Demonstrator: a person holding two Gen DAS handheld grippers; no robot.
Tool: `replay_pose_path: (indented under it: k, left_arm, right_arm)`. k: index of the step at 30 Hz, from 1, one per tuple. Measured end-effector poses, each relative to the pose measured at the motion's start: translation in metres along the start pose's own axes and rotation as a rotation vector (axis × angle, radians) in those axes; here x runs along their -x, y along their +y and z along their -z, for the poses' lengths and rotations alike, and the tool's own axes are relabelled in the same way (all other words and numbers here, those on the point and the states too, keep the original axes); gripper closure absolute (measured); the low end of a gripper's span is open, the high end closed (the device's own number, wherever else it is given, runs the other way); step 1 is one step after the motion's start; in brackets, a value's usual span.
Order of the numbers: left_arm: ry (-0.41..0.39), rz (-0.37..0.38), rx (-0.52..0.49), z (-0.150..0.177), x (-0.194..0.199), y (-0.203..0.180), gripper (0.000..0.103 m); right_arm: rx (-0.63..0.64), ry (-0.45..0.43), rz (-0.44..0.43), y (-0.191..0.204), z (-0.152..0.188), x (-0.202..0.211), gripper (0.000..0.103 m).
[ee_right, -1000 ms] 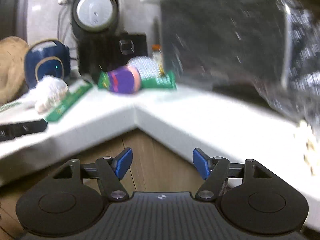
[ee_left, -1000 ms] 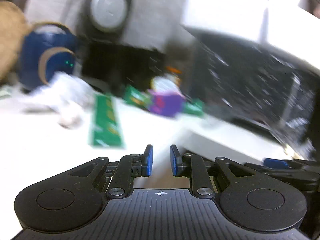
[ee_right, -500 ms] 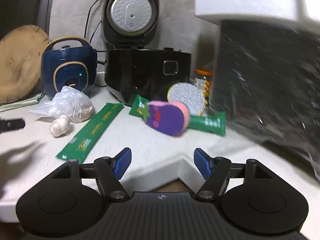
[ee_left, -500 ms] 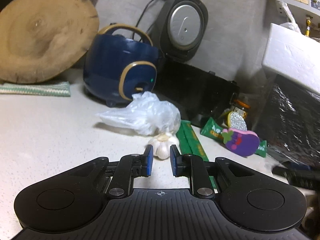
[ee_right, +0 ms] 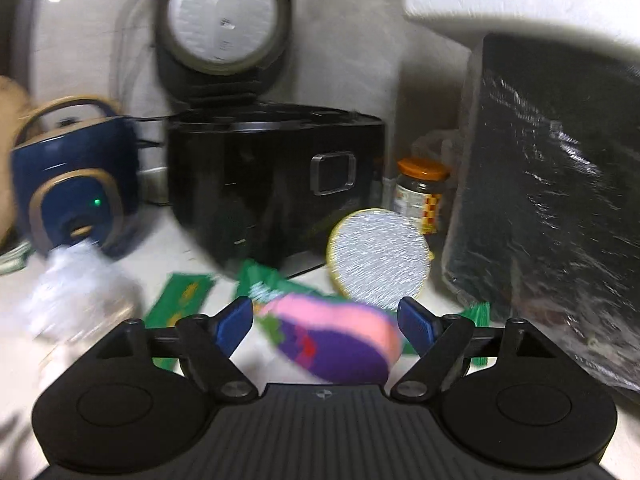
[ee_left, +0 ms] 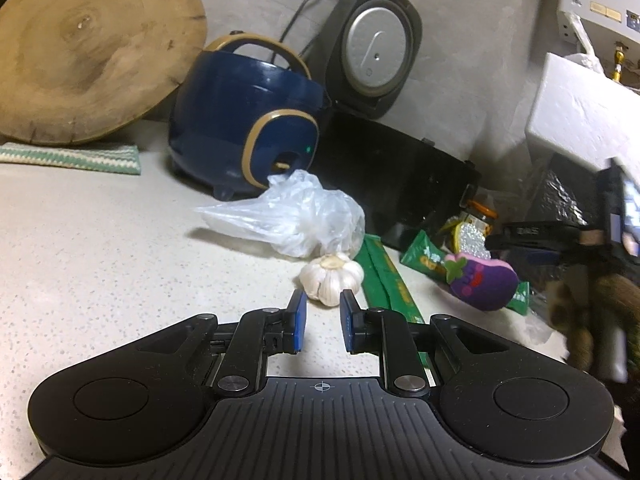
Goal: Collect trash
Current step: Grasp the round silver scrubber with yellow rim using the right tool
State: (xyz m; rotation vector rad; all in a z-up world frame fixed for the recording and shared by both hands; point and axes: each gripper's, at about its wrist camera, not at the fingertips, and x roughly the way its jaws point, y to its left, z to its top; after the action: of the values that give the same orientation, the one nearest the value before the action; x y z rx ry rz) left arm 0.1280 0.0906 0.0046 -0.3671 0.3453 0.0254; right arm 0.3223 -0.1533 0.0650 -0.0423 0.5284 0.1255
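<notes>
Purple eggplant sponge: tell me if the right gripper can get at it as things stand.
Probably yes. The right gripper is open and wide, and the purple eggplant sponge already sits between its fingers with nothing in front of it. It lies on a green wrapper, which might get caught too.

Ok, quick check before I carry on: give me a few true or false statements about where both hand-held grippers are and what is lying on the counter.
1. The right hand-held gripper is open, with the purple eggplant-shaped sponge between its fingers. True.
2. The left hand-held gripper is clamped on the garlic bulb. False: the bulb lies just beyond the fingertips, ungripped.
3. The black rice cooker has its lid up. True.
4. The clear plastic bag lies on top of the blue cooker. False: it lies on the counter in front of it.
5. The jar has a green lid. False: it is orange.
</notes>
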Motion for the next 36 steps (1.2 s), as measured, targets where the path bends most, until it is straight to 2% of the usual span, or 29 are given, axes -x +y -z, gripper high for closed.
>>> replay_pose_path:
  k: [4,6,9,12,14,16,18,22,25,27,31,36]
  left_arm:
    - [0.007,0.004,0.019,0.000,-0.001,0.003,0.082]
    - [0.008,0.000,0.023,0.000,-0.001,0.003,0.082]
    - [0.007,-0.001,0.019,0.000,-0.001,0.003,0.082]
    - [0.006,-0.004,0.018,-0.001,-0.001,0.002,0.082]
    - [0.008,-0.008,0.020,-0.001,-0.001,0.003,0.082]
    - [0.009,-0.010,0.019,-0.001,-0.001,0.003,0.082]
    - [0.010,-0.011,0.015,-0.001,-0.001,0.002,0.082]
    - [0.015,-0.017,0.017,-0.001,-0.002,0.002,0.082]
    - [0.017,-0.023,0.020,0.000,-0.002,0.003,0.082]
    - [0.015,-0.025,0.019,0.000,-0.002,0.003,0.082]
    - [0.017,-0.026,0.021,-0.001,-0.002,0.003,0.082]
    - [0.008,-0.033,0.008,0.000,-0.001,0.001,0.082]
  right_arm:
    - [-0.080,0.076,0.011,-0.012,-0.005,-0.037,0.023]
    - [-0.130,0.108,-0.036,-0.019,0.001,-0.045,0.026]
    - [-0.123,0.094,-0.066,-0.019,0.010,-0.035,0.027]
    - [-0.079,0.099,-0.098,-0.014,0.016,-0.020,0.033]
    - [-0.058,0.130,-0.159,-0.009,0.019,-0.010,0.050]
    - [-0.058,0.171,-0.226,-0.004,0.024,-0.003,0.050]
    - [-0.034,0.188,-0.251,0.003,0.027,0.004,0.050]
    - [-0.007,0.142,-0.256,0.007,0.020,0.023,0.050]
    - [-0.047,0.062,-0.221,-0.012,0.007,0.037,0.039]
    - [-0.101,0.025,-0.169,-0.029,-0.001,0.038,0.037]
    - [-0.146,0.040,-0.105,-0.050,-0.016,0.015,0.037]
    - [-0.016,0.073,0.017,-0.026,-0.026,-0.044,0.035]
